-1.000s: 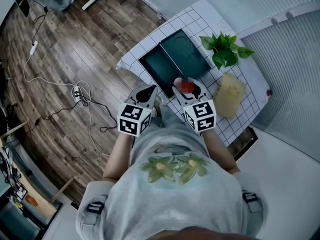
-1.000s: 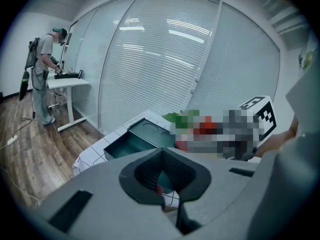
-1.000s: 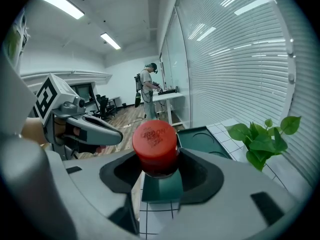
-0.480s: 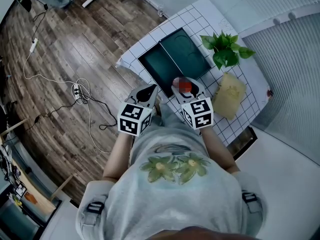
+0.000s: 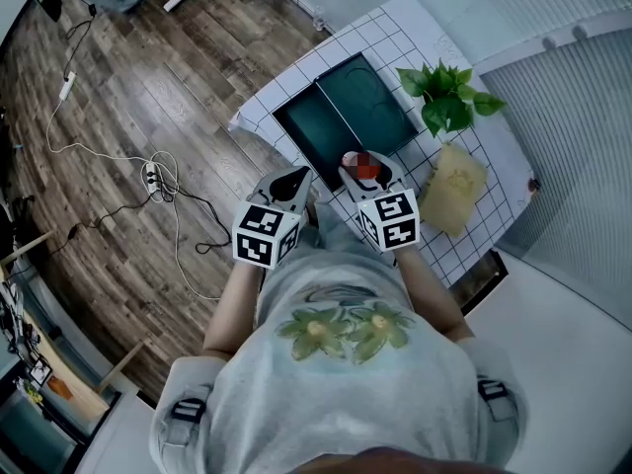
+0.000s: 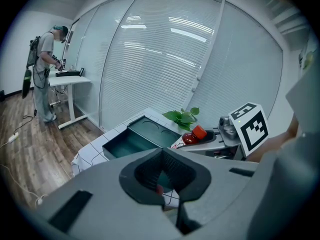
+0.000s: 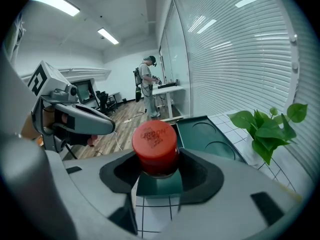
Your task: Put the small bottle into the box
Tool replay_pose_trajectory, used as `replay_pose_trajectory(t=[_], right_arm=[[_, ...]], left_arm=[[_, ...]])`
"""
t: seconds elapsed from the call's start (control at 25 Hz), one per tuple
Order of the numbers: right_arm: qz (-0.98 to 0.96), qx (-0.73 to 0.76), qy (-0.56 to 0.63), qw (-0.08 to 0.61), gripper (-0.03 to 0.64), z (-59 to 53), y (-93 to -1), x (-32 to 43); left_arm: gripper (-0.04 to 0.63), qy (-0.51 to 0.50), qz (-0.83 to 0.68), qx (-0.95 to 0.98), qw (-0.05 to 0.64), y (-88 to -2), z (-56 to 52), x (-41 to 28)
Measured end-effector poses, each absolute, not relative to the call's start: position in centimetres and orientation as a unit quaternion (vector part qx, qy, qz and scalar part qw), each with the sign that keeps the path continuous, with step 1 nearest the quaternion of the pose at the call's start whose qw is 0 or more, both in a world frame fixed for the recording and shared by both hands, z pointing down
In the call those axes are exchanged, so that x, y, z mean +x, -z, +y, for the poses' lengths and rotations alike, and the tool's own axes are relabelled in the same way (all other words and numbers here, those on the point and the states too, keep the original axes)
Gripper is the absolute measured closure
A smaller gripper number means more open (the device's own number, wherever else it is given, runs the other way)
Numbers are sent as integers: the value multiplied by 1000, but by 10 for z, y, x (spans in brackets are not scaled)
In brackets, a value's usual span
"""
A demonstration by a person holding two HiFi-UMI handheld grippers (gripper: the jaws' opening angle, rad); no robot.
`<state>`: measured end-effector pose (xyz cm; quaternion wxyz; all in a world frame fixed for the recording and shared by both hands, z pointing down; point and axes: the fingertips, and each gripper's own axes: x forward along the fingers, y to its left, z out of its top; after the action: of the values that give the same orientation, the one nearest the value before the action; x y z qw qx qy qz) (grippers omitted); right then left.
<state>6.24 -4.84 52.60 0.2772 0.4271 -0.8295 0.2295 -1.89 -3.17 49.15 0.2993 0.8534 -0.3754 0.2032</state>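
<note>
Over the near edge of the white gridded worktop (image 5: 395, 38) I hold both grippers side by side, close in front of my body. My right gripper (image 7: 161, 176) is clenched on the small bottle (image 7: 155, 141). Its dark pads press the bottle from both sides just under the red cap, and the cap faces back toward that gripper's camera. The bottle hangs in the air just at the near side of the dark green box (image 5: 308, 138), outside it and not touching it. From the head view I cannot tell whether it overlaps the box's rim. The box stands open near the worktop's edge. Its deep half is on my left, and the flat lid (image 5: 373, 102), with two round hollows in it, lies open beside it on the right. My left gripper (image 6: 165, 196) is closed, its jaw tips meeting with nothing held in the hollow between the pads. It hovers just left of the right gripper, off the worktop's near corner. A leafy green plant (image 5: 449, 97) stands beyond the lid on the right, and a pale yellow pouch (image 5: 452, 188) lies nearer me on that side. Cables and a power strip (image 5: 153, 179) trail across the wooden floor (image 5: 128, 87) to my left.
</note>
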Motion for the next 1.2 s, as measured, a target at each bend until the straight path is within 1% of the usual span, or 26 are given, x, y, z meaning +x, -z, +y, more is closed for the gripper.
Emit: replay_pose_trajectory(t=[1.2], right_arm=[[-826,418,-234,299,399,-51,-548,56]], left_arm=[[591,-203,-383,847,309,-497,-30,-27]])
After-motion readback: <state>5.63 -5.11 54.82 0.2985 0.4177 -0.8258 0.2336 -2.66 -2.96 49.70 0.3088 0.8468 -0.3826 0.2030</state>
